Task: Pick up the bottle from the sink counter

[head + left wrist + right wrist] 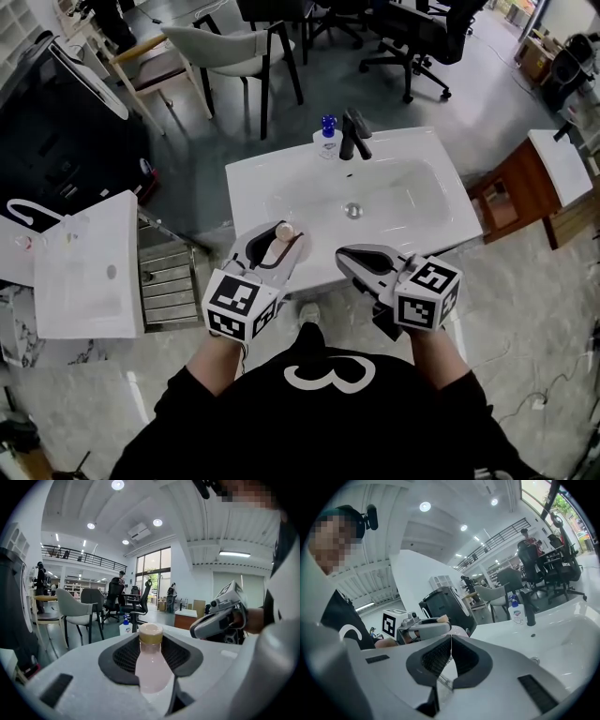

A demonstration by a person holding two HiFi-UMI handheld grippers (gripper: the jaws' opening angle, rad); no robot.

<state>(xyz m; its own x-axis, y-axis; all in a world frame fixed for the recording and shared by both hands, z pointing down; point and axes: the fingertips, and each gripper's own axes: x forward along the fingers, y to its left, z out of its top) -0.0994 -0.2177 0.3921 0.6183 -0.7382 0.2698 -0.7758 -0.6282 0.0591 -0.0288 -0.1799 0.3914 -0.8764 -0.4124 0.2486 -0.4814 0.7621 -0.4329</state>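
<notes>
Clamping the pale bottle (151, 665), left gripper (279, 236), seemingly airborne.

— What's the bottle (151, 667) like?
— Pale pink with a beige cap on. The left gripper (279, 234) clamps its body, and the cap end pokes out past the pads.
— Where is it?
— Over the front edge of the white sink counter (251, 187), at eight o'clock from the basin's middle.

Bright ceiling lamps (117, 484) glare overhead; edges bend fisheye, background perhaps slightly soft.

Basin (394, 211) lies open; faucet (353, 136) and soap bottle (327, 133) stand at its back.
</notes>
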